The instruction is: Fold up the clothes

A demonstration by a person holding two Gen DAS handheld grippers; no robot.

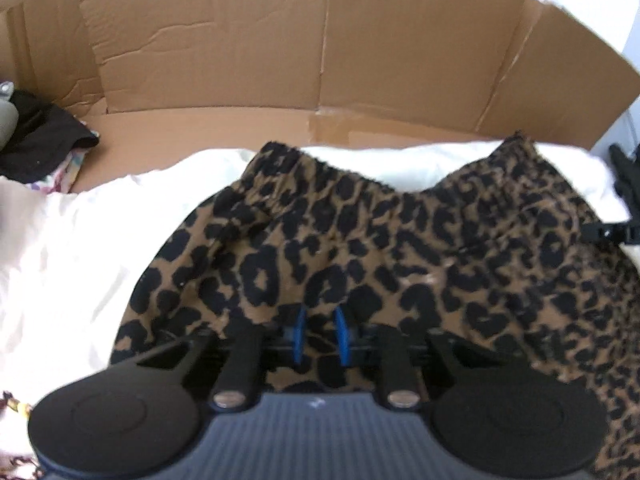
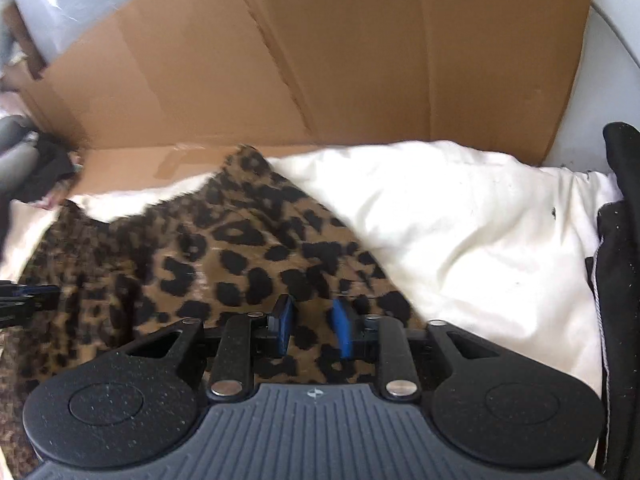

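A leopard-print garment with a gathered elastic waistband lies spread on a white sheet, waistband at the far side. My left gripper sits at its near edge, blue pads close together with the patterned cloth between them. In the right wrist view the same garment runs off to the left. My right gripper is at the garment's near right edge, its pads narrowly apart with cloth between them. Each view shows part of the other gripper at its edge, the right one and the left one.
A flattened cardboard box stands as a wall behind the sheet. Dark clothing is piled at the far left, over something floral. Black fabric hangs along the right edge. The white sheet lies bare to the garment's right.
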